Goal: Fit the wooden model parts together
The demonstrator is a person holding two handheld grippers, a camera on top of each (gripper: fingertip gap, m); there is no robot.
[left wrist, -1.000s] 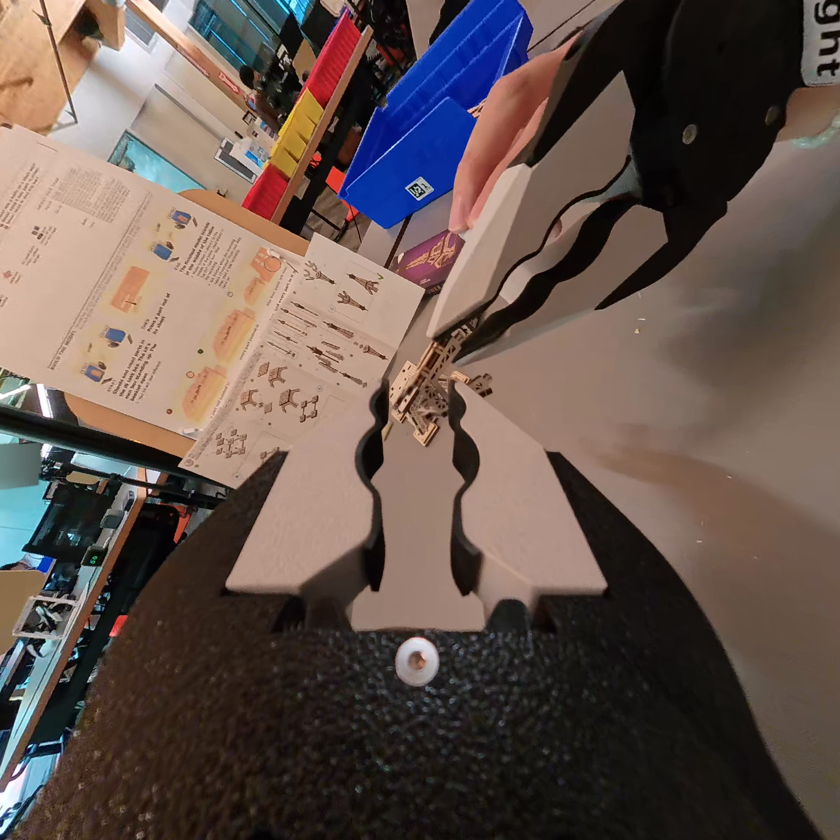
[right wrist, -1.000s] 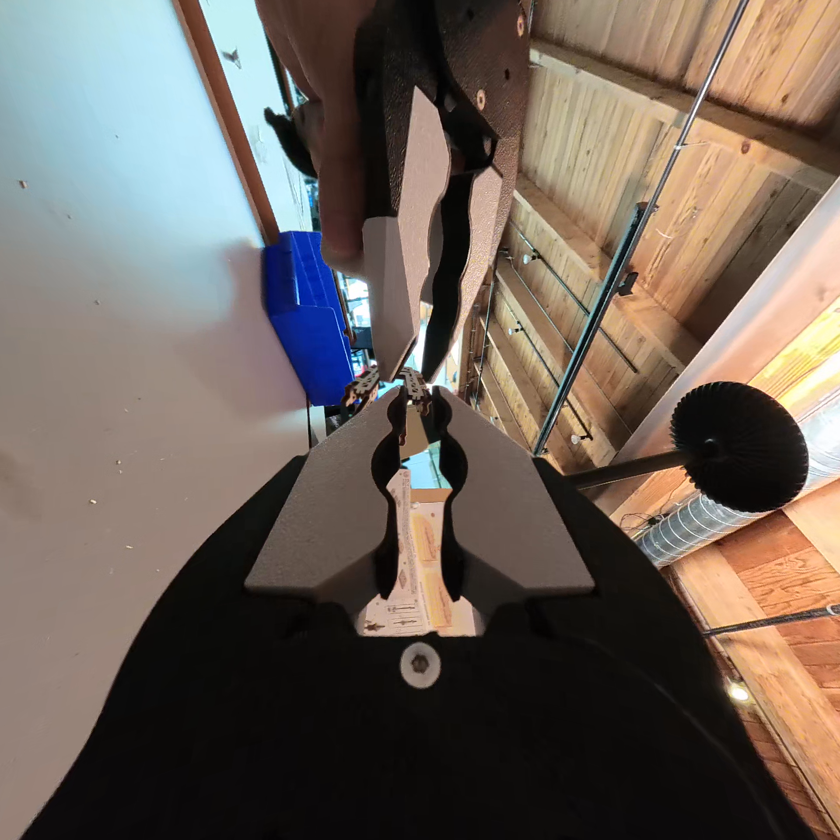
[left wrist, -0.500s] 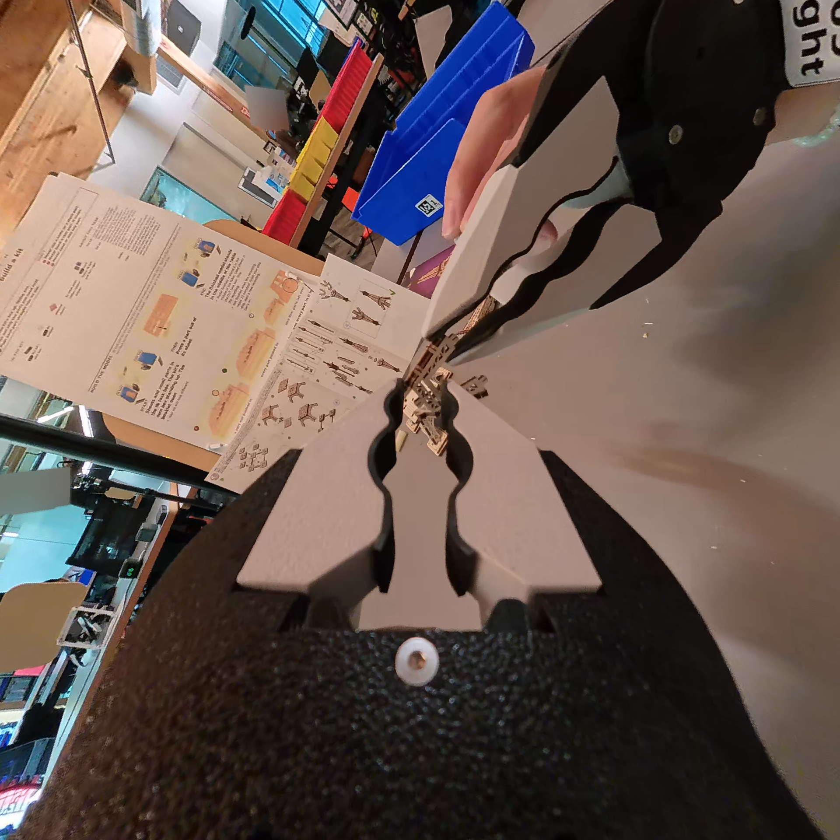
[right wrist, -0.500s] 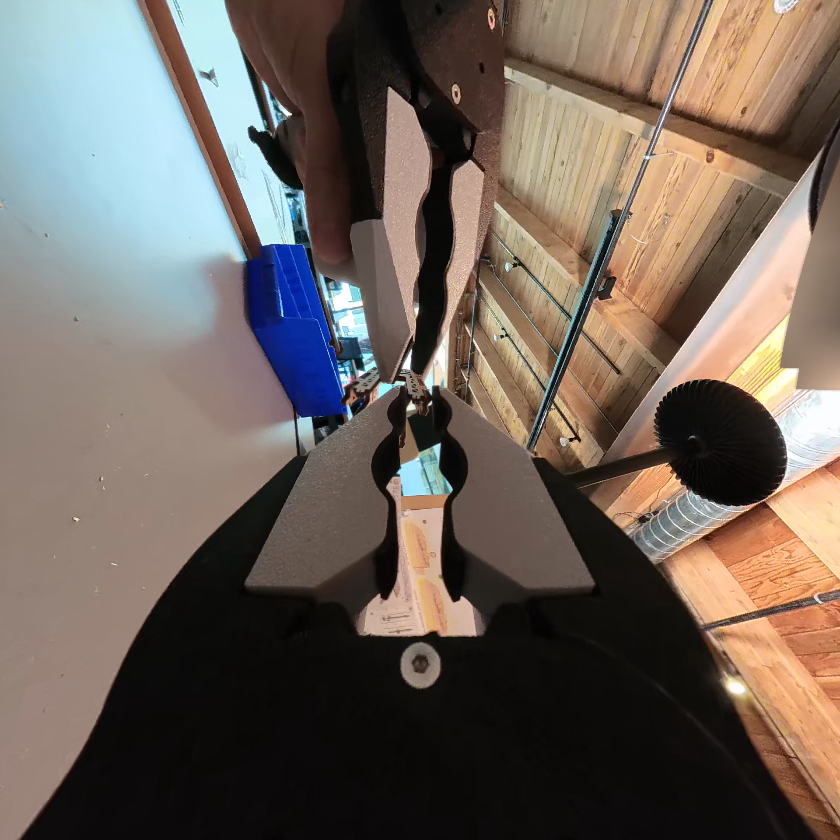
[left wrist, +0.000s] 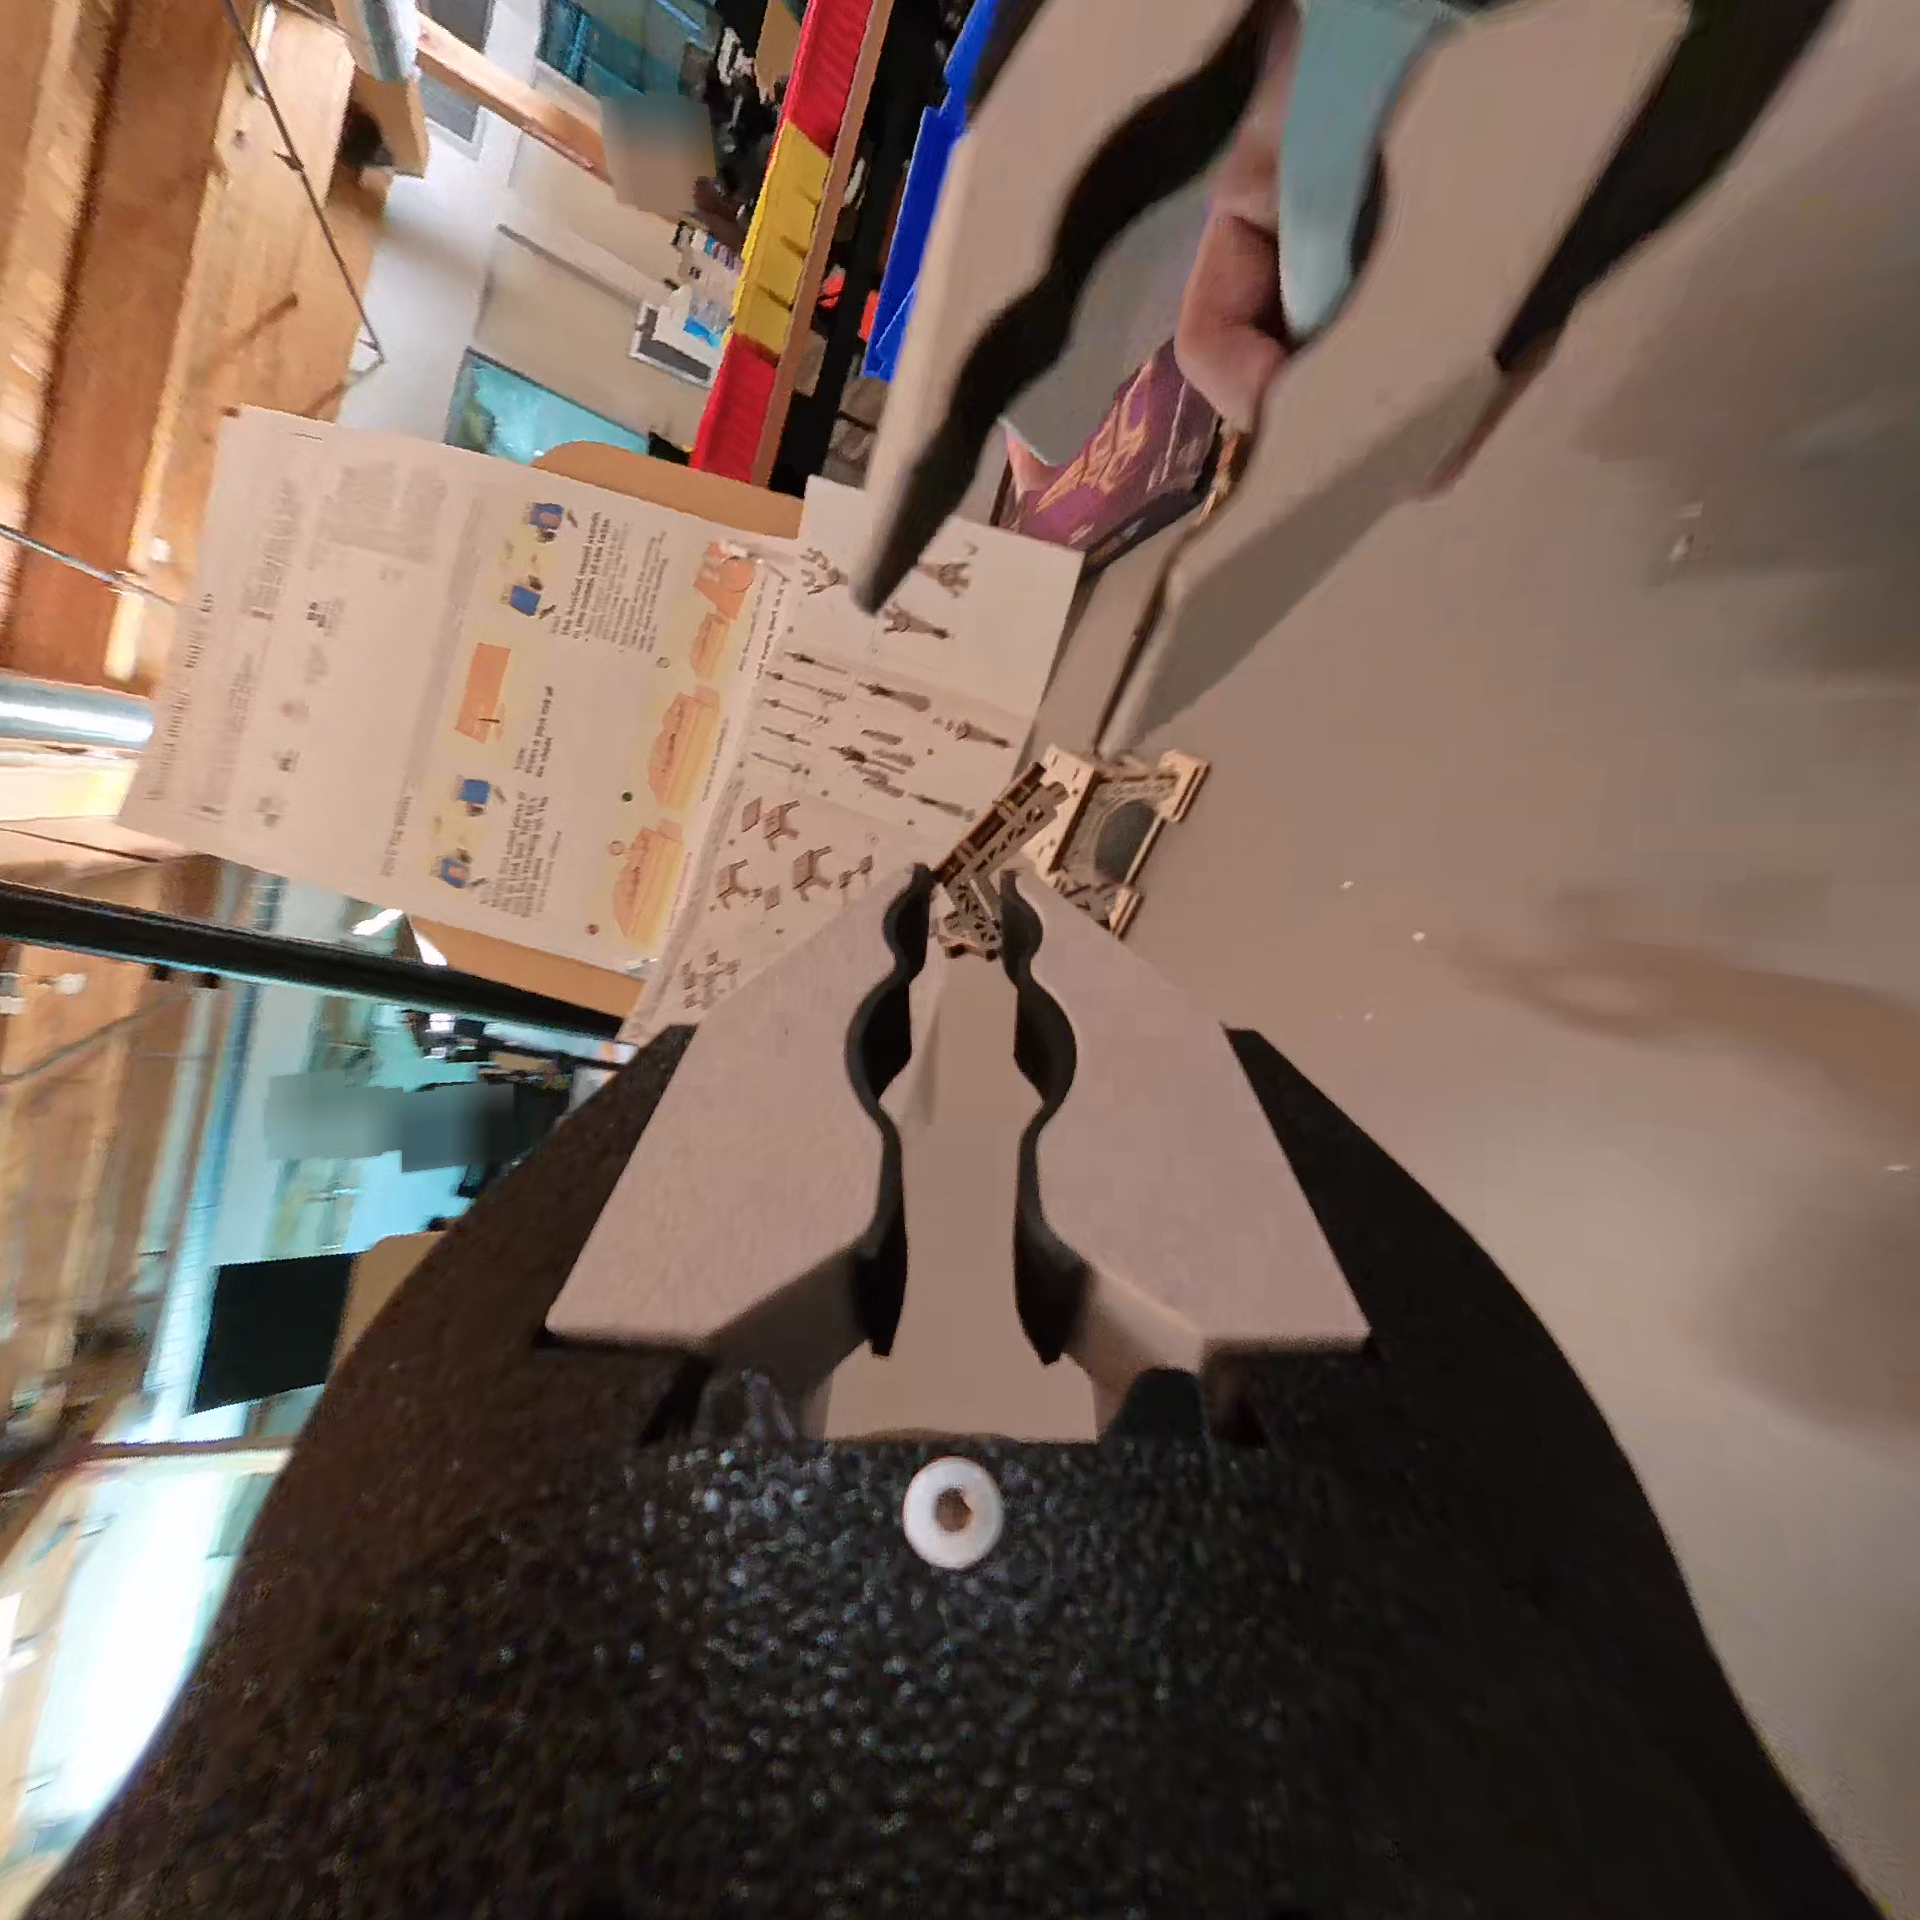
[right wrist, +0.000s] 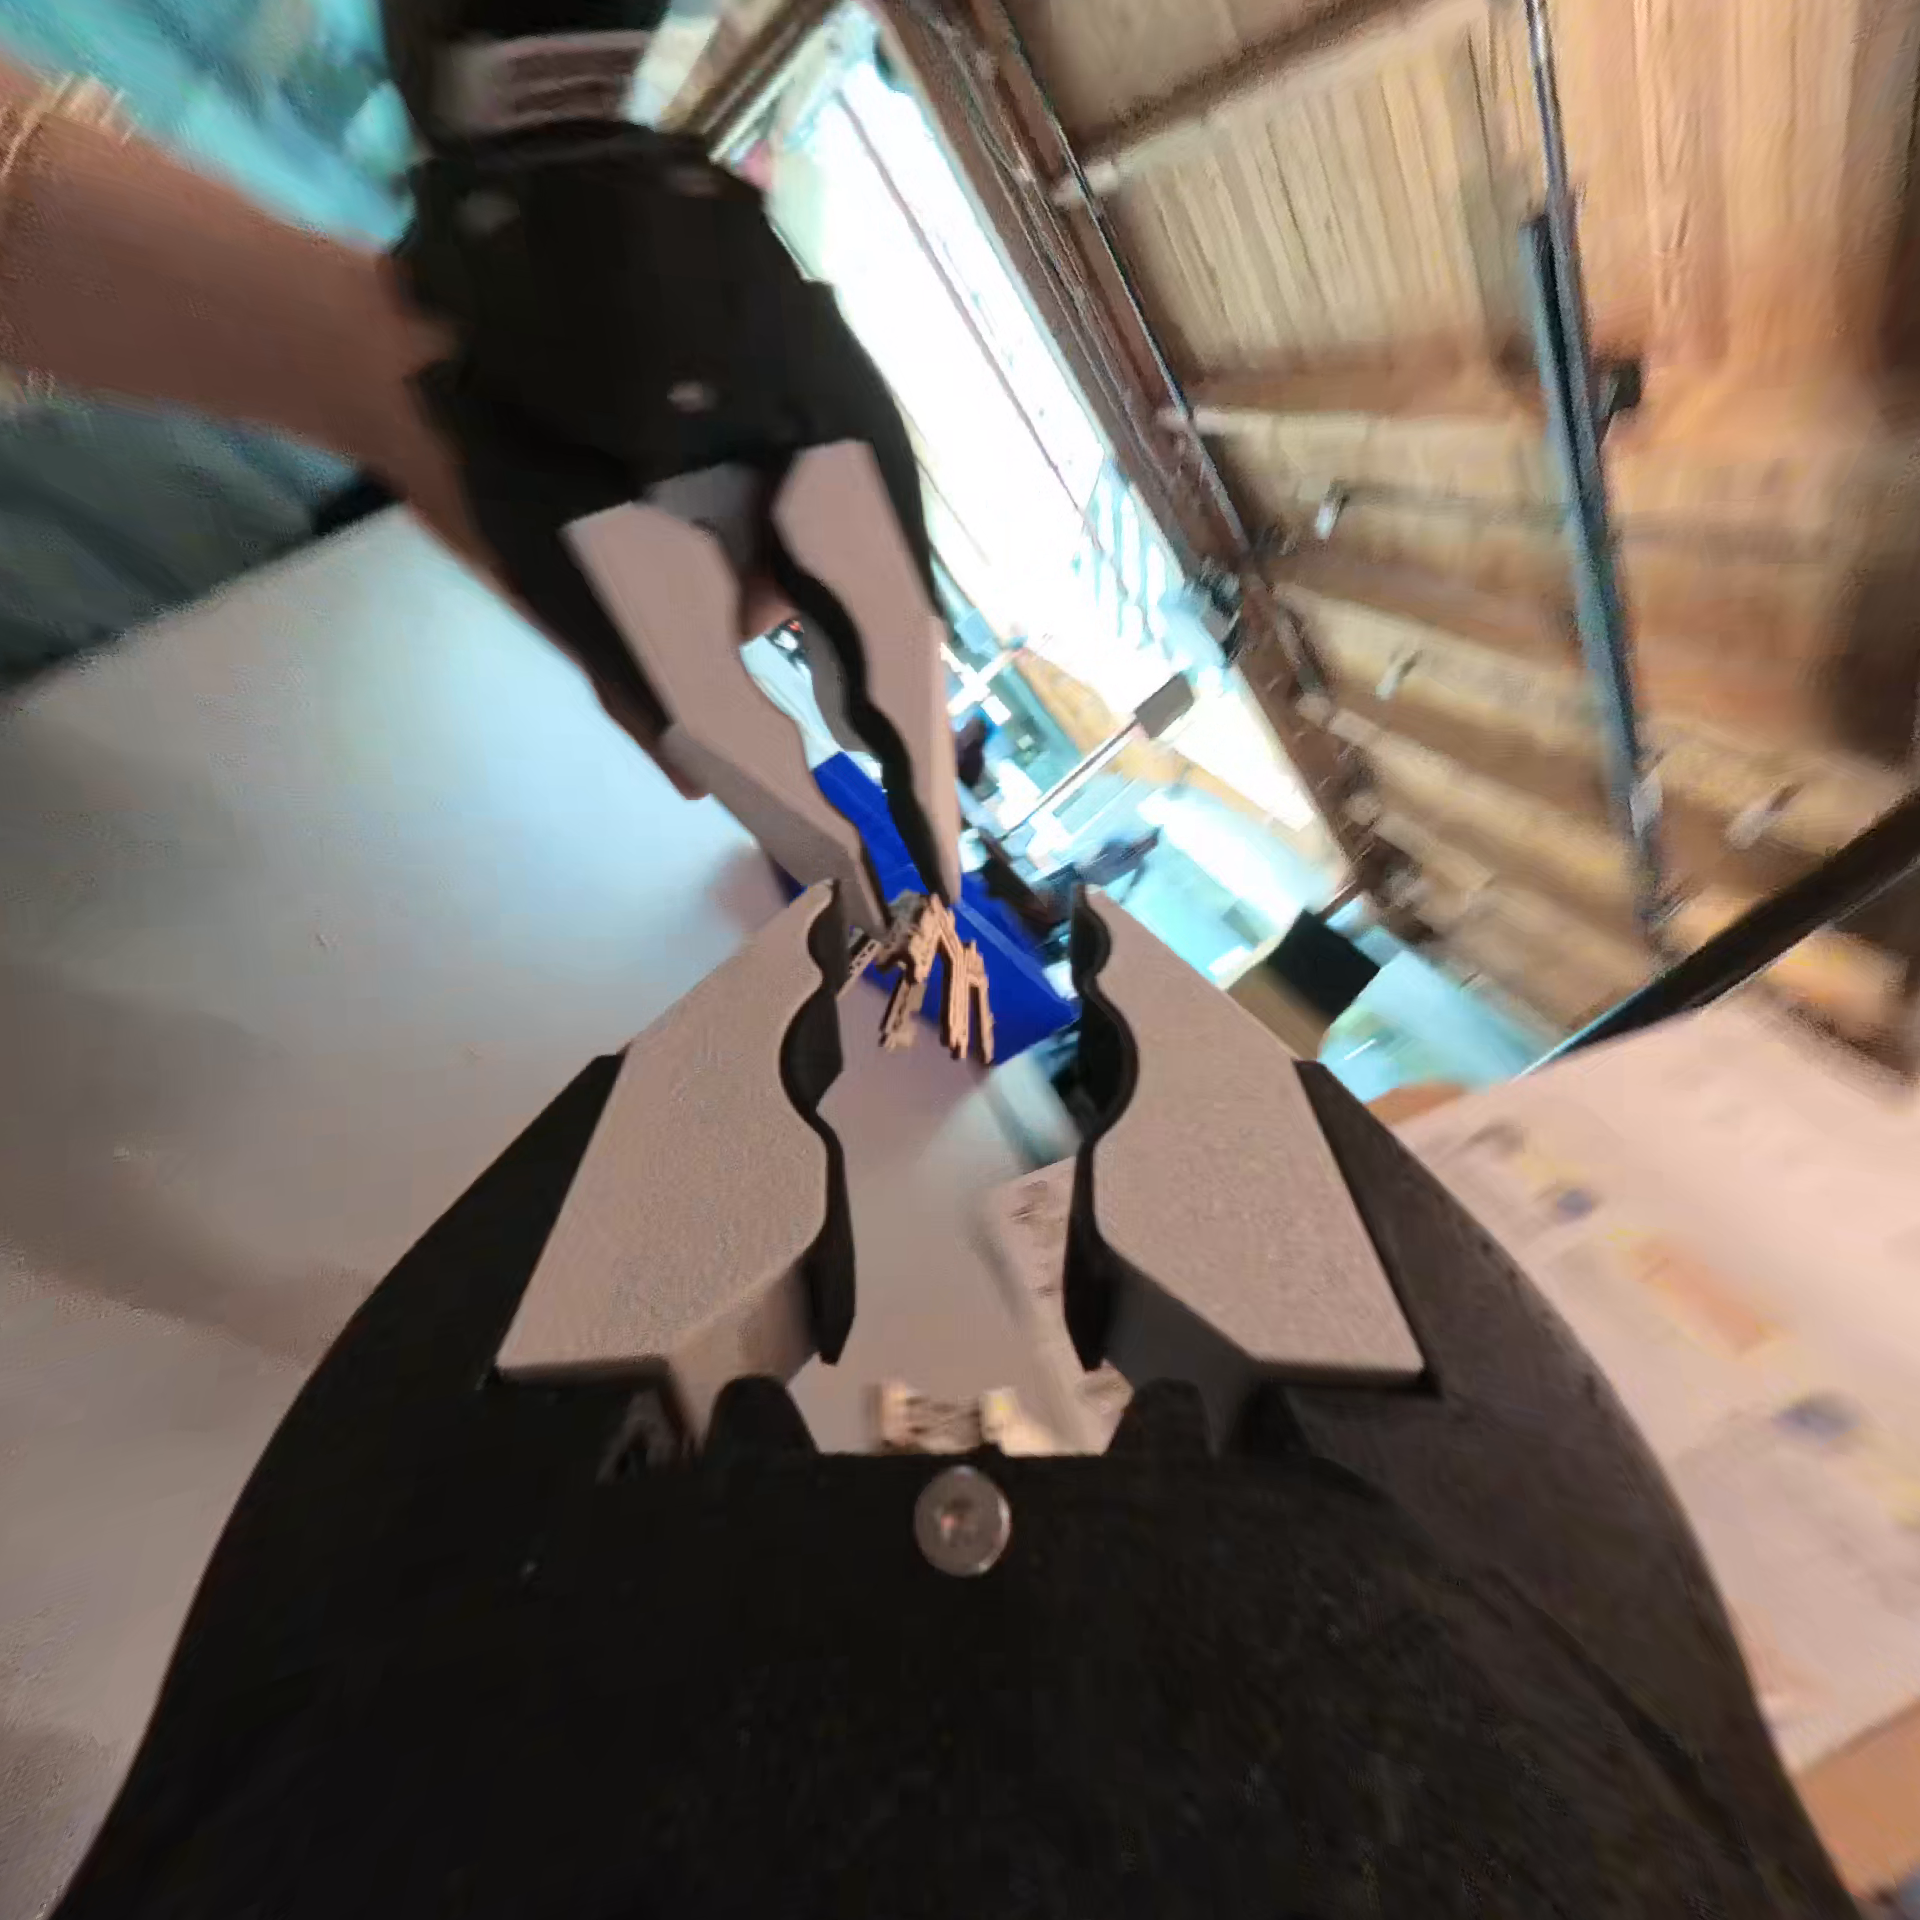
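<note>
Above the table (left wrist: 1558, 935), the left hand-held gripper (left wrist: 961, 904) pinches the wooden model (left wrist: 977, 883); the right hand-held gripper (right wrist: 956, 914) gapes wide.

Right gripper (right wrist: 951, 914) with jaws spread wide and nothing between them, just beyond its tips the lattice wooden model piece (right wrist: 930, 971) pinched at the tips of the left gripper (right wrist: 909, 888), blue bin (right wrist: 1013, 956) behind the piece, grey table (right wrist: 312, 831) beneath, instruction sheet (right wrist: 1662, 1247) right of the piece
</note>
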